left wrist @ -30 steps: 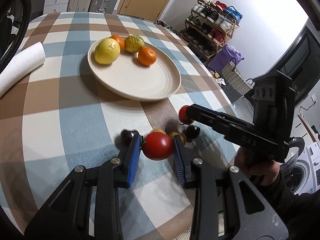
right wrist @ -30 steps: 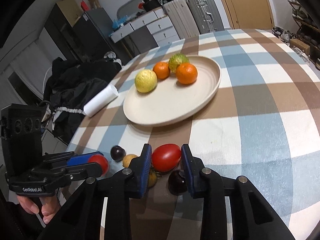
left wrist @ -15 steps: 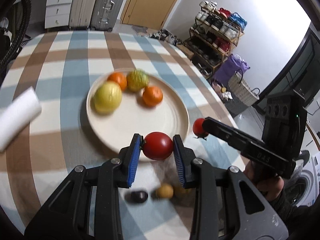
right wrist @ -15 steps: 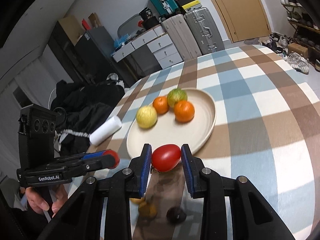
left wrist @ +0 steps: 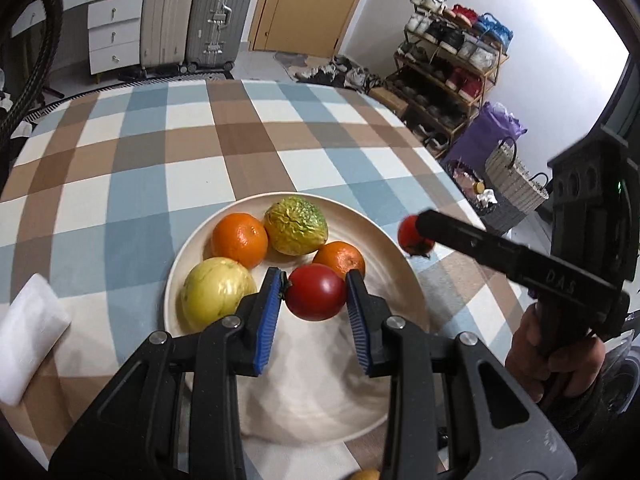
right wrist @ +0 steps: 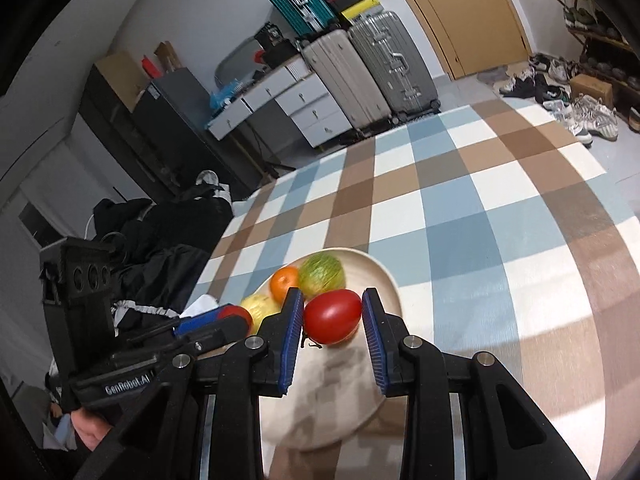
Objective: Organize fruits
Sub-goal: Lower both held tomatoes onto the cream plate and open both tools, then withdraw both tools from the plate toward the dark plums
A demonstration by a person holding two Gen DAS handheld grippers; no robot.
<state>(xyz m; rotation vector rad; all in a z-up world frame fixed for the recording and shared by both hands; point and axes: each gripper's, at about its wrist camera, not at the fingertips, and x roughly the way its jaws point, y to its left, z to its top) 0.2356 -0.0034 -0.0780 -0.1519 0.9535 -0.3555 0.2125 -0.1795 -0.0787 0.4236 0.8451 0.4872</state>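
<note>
the left gripper (left wrist: 316,298) is clamped on a round red tomato (left wrist: 316,297), blue pads pressed against both its sides, and holds it above the near half of a cream plate (left wrist: 384,240). just beyond its fingertips lie a small orange (left wrist: 340,258), a wrinkled green-yellow fruit (left wrist: 296,226), a bigger orange (left wrist: 239,239) and, off to the left, a pale yellow fruit (left wrist: 216,292) whose lower edge is covered by the left finger. the plate's near rim is hidden under the gripper body, and its surface there is smeared by blur. to the right, the right gripper (right wrist: 331,316) shows side-on in the left view, so only part of its tomato peeks past the black finger; its own camera shows it closed on an oval red tomato (right wrist: 332,316) over the plate. from there the small orange is hidden behind that tomato, and the yellow fruit is half covered by the left finger. a white roll (left wrist: 28,336) is cut off at the far left edge. a yellowish bit at the bottom edge, between the left gripper's arms, is too cropped to name. the checked tablecloth (left wrist: 192,152) stretches beyond the plate.
</note>
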